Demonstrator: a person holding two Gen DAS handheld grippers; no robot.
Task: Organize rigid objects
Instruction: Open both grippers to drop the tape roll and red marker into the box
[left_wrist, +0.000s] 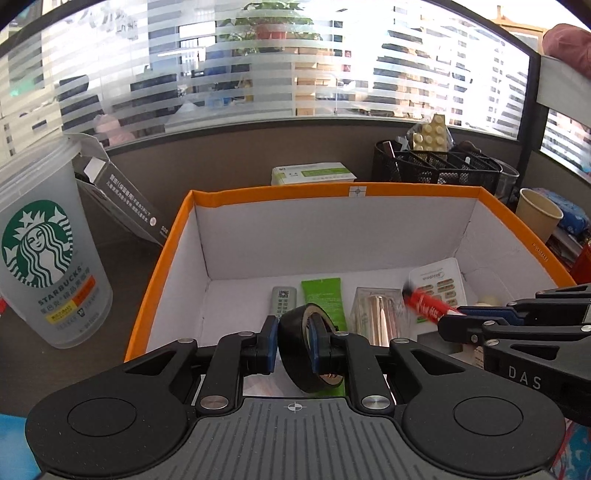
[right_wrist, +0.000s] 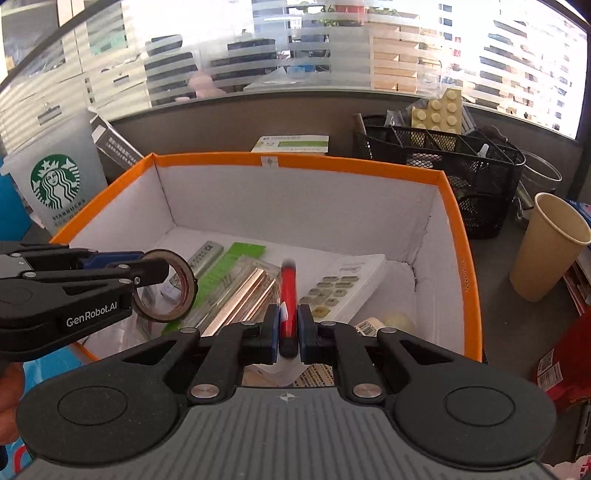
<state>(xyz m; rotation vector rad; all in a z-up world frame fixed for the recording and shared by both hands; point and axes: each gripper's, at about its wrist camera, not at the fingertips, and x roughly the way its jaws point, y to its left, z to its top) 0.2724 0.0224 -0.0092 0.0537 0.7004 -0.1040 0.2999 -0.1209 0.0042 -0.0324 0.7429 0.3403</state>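
Left gripper (left_wrist: 293, 345) is clamped on the rim of a black tape roll (left_wrist: 309, 347), one pad inside the hole and one outside, roll standing on edge over the box's near-left part. Right gripper (right_wrist: 288, 330) is pinched tight on a red tube (right_wrist: 289, 295) that pokes forward over the middle of the box. Both hover just above the orange box (left_wrist: 266, 190), side by side, close but not touching.

Box floor is pretty crowded: a grey remote (left_wrist: 283, 299), green tube (left_wrist: 325, 301), clear case (left_wrist: 380, 314) and white remote (right_wrist: 341, 286) run left to right. Bare floor is mostly along the far wall. Outside, a Starbucks cup (left_wrist: 44, 254) sits left, a mesh organizer (right_wrist: 443, 162) far right, and a paper cup (right_wrist: 546, 247) right.
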